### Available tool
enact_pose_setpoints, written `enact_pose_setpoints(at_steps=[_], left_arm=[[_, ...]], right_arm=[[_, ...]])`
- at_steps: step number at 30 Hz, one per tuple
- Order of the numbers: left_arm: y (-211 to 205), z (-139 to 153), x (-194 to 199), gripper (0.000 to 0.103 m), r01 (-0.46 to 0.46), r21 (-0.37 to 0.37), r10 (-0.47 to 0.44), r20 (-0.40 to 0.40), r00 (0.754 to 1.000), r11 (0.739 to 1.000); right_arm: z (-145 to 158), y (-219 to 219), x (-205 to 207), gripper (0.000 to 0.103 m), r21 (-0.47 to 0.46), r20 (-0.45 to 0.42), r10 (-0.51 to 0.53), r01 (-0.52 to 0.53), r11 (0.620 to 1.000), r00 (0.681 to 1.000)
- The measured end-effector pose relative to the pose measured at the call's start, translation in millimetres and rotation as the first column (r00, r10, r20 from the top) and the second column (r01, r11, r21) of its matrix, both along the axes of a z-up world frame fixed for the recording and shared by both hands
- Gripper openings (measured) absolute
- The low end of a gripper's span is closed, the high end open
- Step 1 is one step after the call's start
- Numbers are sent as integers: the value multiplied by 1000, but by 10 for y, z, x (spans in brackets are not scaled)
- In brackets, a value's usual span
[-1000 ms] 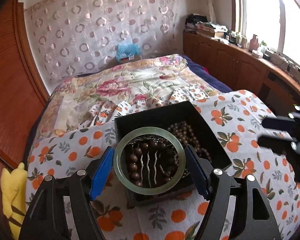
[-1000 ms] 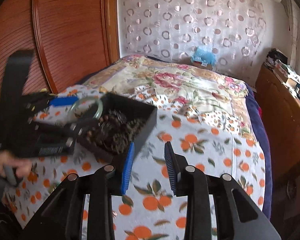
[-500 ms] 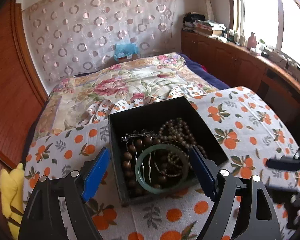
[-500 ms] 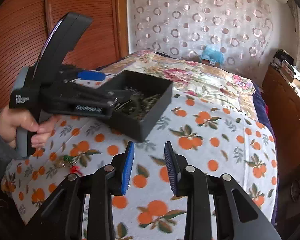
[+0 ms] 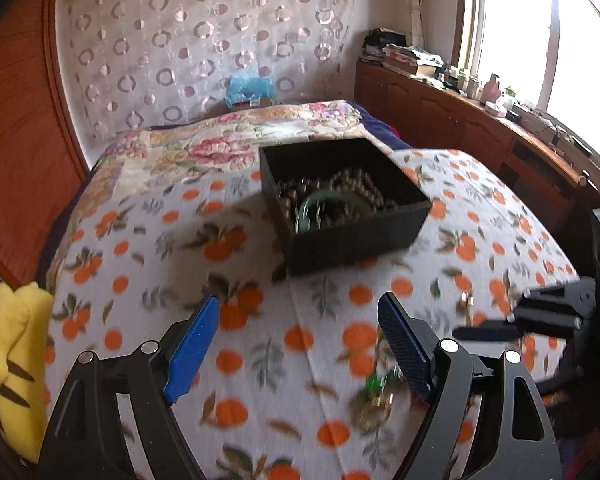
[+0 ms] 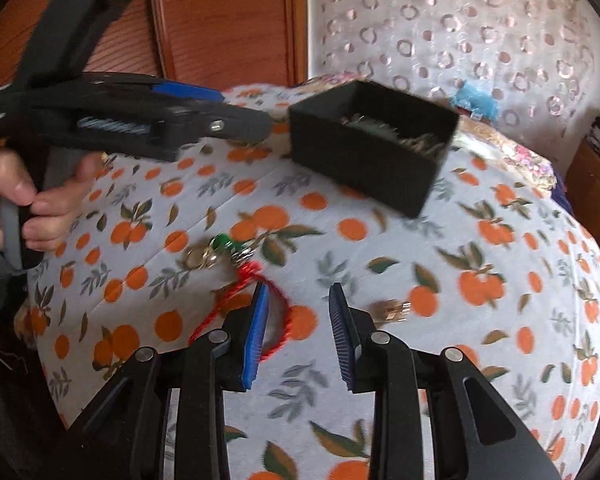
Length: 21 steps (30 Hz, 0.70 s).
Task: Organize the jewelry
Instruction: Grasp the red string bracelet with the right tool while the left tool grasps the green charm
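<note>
While the left gripper (image 5: 298,344) hangs wide open and empty over the orange-print cloth (image 5: 260,336), the green bangle (image 5: 320,210) lies in the black box (image 5: 340,200); window (image 5: 540,32) on the right. Right wrist view: right gripper (image 6: 298,332) partly open, empty, above red cord (image 6: 256,300); wood panel (image 6: 220,20) behind.
</note>
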State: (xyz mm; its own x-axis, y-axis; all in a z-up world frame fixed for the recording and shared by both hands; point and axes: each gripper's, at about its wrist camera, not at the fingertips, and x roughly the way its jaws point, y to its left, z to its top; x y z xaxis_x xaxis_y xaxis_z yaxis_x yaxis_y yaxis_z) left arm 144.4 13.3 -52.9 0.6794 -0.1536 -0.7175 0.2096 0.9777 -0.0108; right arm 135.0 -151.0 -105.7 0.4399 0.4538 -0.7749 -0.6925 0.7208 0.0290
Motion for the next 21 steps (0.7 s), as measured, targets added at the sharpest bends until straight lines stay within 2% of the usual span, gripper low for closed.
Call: enact_pose_setpoints(at_steps=[3, 8, 11, 12, 13, 21], left_arm=[[4, -97, -168, 78, 6, 32, -6, -5, 1000, 999], [-33, -259, -388, 78, 34, 8, -34, -39, 999, 999], [-79, -326, -458, 78, 47, 1, -47, -54, 997, 999], [-96, -352, -480, 78, 51, 0, -51, -61, 997, 999], [-114, -360, -484, 78, 53, 0, -53, -63, 997, 999], [-263, -417, -482, 78, 83, 2, -83, -79, 993, 997]], right_arm=[[-60, 84, -53, 34, -38, -5, 25, -26, 999, 1000], [-71, 68, -86, 30, -51, -4, 4, -5, 999, 1000], [-66, -9, -114, 16, -44, 1, -13, 13, 999, 1000], [-65, -36, -120, 8, -42, 0, -17, 17, 999, 1000], [-62, -62, -132, 4, -41, 1, -24, 24, 999, 1000], [-70, -261, -124, 3, -6, 8, -61, 61, 998, 998]])
